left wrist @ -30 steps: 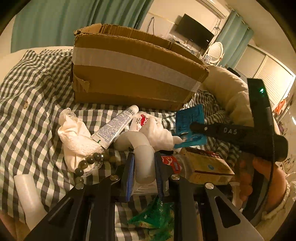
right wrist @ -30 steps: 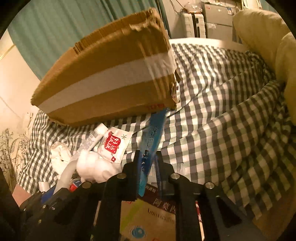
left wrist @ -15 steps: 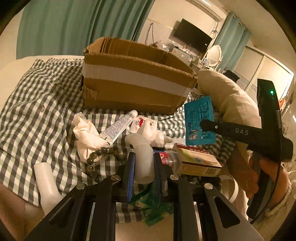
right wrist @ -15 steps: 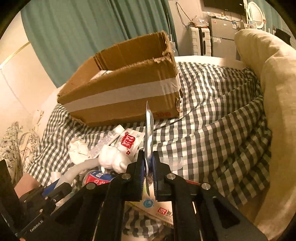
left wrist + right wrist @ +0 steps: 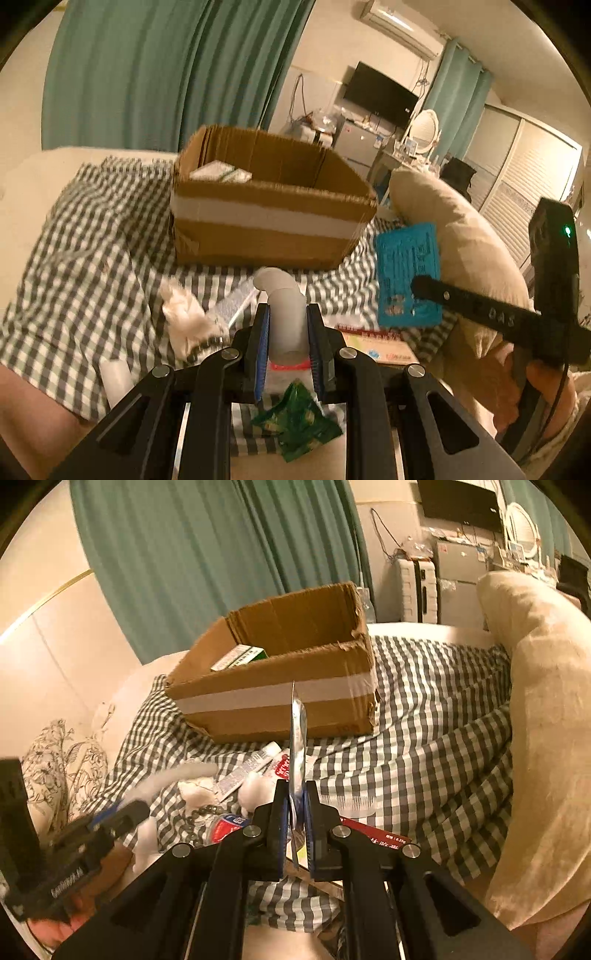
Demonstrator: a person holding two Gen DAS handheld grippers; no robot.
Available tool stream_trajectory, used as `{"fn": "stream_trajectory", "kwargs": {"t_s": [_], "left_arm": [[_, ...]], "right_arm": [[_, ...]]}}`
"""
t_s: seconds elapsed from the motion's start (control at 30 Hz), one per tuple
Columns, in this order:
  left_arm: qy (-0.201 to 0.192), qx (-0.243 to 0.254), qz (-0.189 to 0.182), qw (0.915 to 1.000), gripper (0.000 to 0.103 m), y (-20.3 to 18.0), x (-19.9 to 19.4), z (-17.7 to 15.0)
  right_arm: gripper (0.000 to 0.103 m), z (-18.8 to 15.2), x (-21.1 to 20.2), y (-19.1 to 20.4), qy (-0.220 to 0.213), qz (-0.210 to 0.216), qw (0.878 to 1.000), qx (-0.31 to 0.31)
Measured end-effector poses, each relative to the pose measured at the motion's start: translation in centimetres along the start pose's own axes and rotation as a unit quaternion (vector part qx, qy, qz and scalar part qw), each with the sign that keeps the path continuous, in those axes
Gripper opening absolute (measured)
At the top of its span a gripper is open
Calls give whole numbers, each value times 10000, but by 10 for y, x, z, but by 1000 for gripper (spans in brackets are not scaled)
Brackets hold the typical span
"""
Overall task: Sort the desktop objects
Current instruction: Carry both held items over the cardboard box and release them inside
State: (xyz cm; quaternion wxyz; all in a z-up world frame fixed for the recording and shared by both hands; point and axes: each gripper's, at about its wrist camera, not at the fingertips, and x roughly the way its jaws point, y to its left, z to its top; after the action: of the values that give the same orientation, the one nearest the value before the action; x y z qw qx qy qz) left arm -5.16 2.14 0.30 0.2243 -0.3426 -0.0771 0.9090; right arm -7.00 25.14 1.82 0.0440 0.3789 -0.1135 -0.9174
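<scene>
cardboard box point(image 5: 269, 225) with a white tape band sits open at the far end of the checked cloth point(image 5: 85, 266); inside it i see a white-and-green carton point(image 5: 240, 657) against the left wall. my left gripper point(image 5: 288, 332) is clamped on a bent white tube point(image 5: 284, 314), lifted clear of the clutter. my right gripper point(image 5: 295, 812) pinches a flat blue packet point(image 5: 408, 273), edge-on in its own view and upright. below lie a toothpaste tube point(image 5: 247, 768), a red-printed sachet point(image 5: 284, 768), a bead string point(image 5: 199, 812), a crumpled green wrapper point(image 5: 295, 424) and a red-edged carton point(image 5: 373, 838). a beige cushion point(image 5: 546, 709) lies on the right; teal curtains point(image 5: 221, 554) and a wall tv point(image 5: 380, 96) stand behind. "das" shows on my right gripper's arm; other print is too blurred to read.
</scene>
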Motion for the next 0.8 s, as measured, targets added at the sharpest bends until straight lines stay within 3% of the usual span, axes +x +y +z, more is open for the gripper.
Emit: {"fn": "stream_trajectory", "kwargs": {"t_s": [0.27,0.4,0.8], "left_arm": [[-427,25,-20,9991,19,-6,-9,33],[-601,54,-5,9982,19,-8,-14,55],[-1121,287,166,9931,19,-27,-63,105]], "right_arm": [[8,17,-24,13,-274,97,9993,-248],[8,31,-41,23,-701,102,9967,-392],[7,59,-88,52,-1205,241,9903,-646]]}}
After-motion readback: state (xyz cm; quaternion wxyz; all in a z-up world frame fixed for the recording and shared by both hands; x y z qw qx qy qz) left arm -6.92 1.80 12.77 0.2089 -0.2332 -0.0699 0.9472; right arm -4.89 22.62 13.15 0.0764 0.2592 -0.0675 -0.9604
